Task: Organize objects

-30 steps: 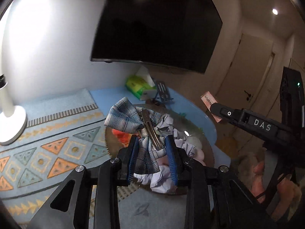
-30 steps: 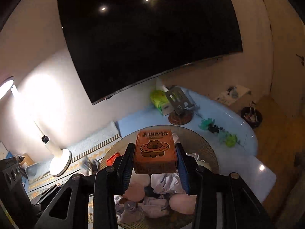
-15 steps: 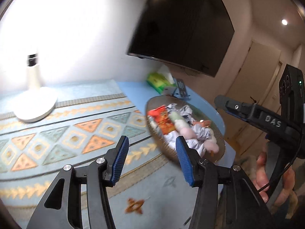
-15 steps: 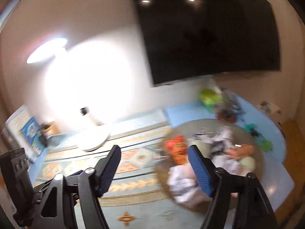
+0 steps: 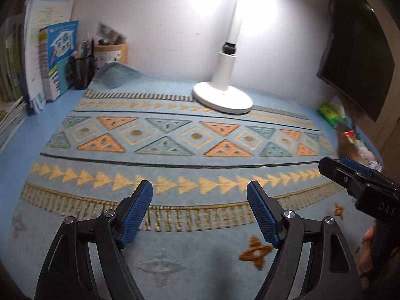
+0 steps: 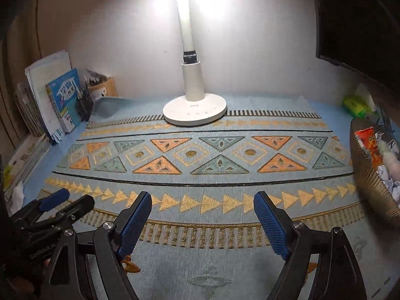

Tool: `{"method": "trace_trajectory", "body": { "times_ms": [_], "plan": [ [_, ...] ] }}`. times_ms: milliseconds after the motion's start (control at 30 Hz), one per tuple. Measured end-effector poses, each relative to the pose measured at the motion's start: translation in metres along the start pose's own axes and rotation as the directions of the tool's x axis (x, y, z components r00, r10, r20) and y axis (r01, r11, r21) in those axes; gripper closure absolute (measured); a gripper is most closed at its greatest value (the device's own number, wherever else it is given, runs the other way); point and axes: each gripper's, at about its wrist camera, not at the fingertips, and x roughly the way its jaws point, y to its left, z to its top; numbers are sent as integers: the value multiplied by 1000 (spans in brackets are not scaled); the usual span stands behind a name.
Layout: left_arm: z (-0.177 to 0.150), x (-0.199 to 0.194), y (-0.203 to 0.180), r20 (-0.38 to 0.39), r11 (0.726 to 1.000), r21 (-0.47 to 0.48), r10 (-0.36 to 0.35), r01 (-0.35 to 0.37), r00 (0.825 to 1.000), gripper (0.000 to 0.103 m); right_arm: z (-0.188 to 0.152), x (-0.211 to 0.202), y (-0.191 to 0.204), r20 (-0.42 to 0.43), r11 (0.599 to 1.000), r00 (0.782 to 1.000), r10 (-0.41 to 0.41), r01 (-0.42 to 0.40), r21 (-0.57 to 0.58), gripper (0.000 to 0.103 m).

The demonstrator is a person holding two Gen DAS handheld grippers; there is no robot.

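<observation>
- Left wrist view: the left tool (image 5: 199, 201) hangs over the near part of the patterned mat (image 5: 175, 135), its blue pads (image 5: 136, 212) wide apart and still opening, with nothing between them but bare mat.
- The right tool (image 5: 350, 175) enters this view from the right edge, just above the mat's right end; a bit of the person's hand (image 5: 367, 247) shows below it.
- A white desk lamp (image 5: 222, 95) stands on the mat's far edge, close to the wall.
- Books (image 5: 47, 60) and a pen holder (image 5: 81, 71) stand in the table's far left corner.
- Right wrist view: the right tool (image 6: 202, 215) also hangs over the near part of the mat (image 6: 200, 155), jaws spread and opening, empty.
- The left tool (image 6: 62, 203) shows at the lower left, over the mat's near left corner.
- The round basket (image 6: 370, 182) sits at the table's right edge, touching the mat's right end. In it lie an orange snack packet (image 6: 368, 145), crumpled white paper (image 6: 385, 172) and a pale soft thing, blurred.
- A green tissue pack (image 6: 355, 103) lies in the far right corner, behind the basket.
</observation>
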Motion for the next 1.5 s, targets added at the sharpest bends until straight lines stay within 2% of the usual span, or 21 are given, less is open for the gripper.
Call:
{"method": "trace_trajectory", "body": {
  "times_ms": [67, 133, 233, 300, 467, 833, 967, 1300, 1400, 1467, 1500],
  "plan": [
    [-3, 11, 11, -21, 999, -29, 29, -29, 999, 26, -6, 9, -3, 4, 1000, 1000, -12, 12, 7, 20],
    [-6, 19, 17, -81, 999, -50, 5, -9, 997, 26, -5, 16, 0, -24, 999, 999, -37, 37, 4, 20],
    [-7, 21, 14, -100, 999, -33, -11, 7, 995, 21, -5, 21, -3, -36, 998, 998, -56, 56, 15, 19],
    [-7, 22, 13, -107, 999, -30, 9, -12, 994, 13, -5, 23, -5, -47, 997, 997, -66, 67, 23, 15],
    [-8, 27, 15, -140, 998, -45, 45, -51, 989, 12, -5, 27, -9, -76, 995, 994, -83, 86, 39, 12],
    [-9, 38, 1, -184, 991, 43, 129, -123, 974, 3, -5, 27, -11, -87, 994, 992, -91, 96, 53, 11],
    [-10, 42, -7, -199, 982, 95, 182, -166, 963, 0, -6, 29, -15, -99, 994, 992, -77, 84, 68, 11],
    [-8, 45, -5, -202, 980, 78, 194, -182, 960, 0, -6, 37, -17, -143, 995, 989, -43, 56, 85, 11],
    [-7, 47, -5, -202, 980, 75, 197, -185, 959, 0, -6, 45, -19, -182, 994, 983, -25, 43, 97, 11],
    [-7, 47, -5, -203, 980, 74, 196, -185, 959, 0, -6, 51, -21, -211, 994, 977, -22, 45, 101, 7],
    [-7, 47, -5, -203, 980, 75, 197, -185, 959, 0, -6, 53, -21, -217, 994, 976, -18, 42, 104, 2]
  ]
}}
